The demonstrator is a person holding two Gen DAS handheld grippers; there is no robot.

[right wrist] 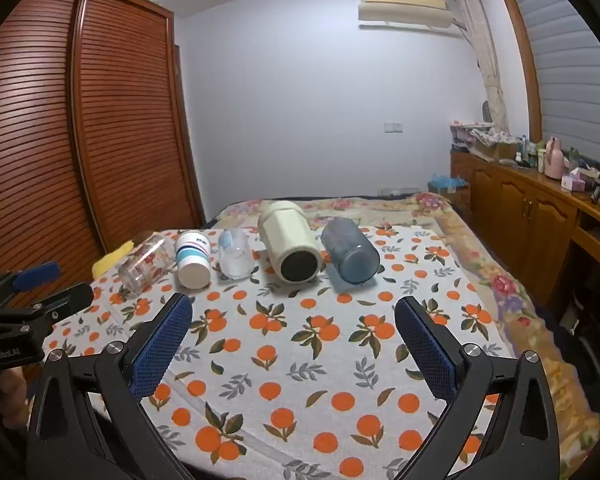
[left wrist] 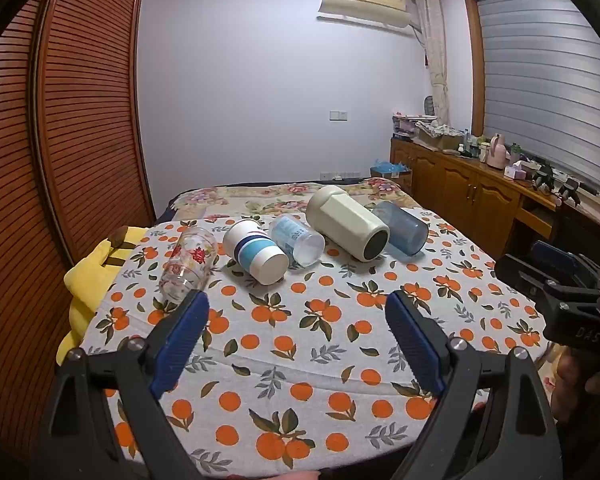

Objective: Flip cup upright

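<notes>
Several cups lie on their sides in a row on the orange-print cloth [left wrist: 300,340]. From left: a clear glass with red flowers [left wrist: 188,264] [right wrist: 144,264], a white cup with blue stripes [left wrist: 254,256] [right wrist: 193,260], a clear plastic cup [left wrist: 298,242] [right wrist: 235,254], a large cream cup [left wrist: 346,222] [right wrist: 290,240], and a blue translucent cup [left wrist: 400,228] [right wrist: 350,250]. My left gripper [left wrist: 298,308] is open and empty, short of the cups. My right gripper [right wrist: 294,312] is open and empty, also in front of the row.
The cloth covers a table with a bed [right wrist: 380,204] behind it. A yellow cloth [left wrist: 88,276] hangs at the table's left edge. A slatted wardrobe [left wrist: 80,120] stands left. A wooden sideboard [right wrist: 520,208] with clutter stands right.
</notes>
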